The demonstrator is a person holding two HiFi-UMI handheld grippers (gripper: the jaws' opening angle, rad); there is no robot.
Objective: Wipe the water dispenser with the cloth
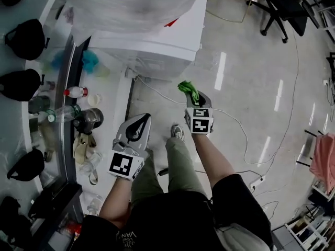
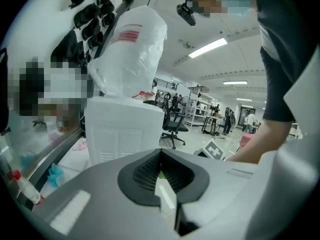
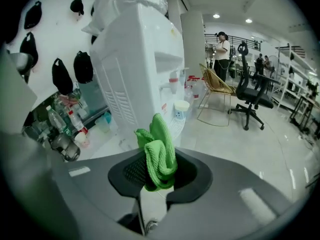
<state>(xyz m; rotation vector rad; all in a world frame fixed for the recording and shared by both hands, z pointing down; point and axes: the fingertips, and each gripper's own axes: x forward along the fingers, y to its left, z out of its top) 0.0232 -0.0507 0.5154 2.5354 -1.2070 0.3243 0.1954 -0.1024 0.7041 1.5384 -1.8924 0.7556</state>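
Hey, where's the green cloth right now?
The green cloth is clamped in the right gripper, mid-frame in the right gripper view, held up in front of the white water dispenser and apart from it.

Your head camera looks steeply down on the left gripper (image 1: 142, 120), the right gripper (image 1: 194, 97) and the floor (image 1: 251, 88), with the water dispenser (image 1: 157, 46) at the far edge. Each gripper view looks along its own jaws from low and near. The left faces the dispenser's vented panel; the right, past the cloth (image 3: 159, 151), faces its tap corner. All three views share the dispenser.
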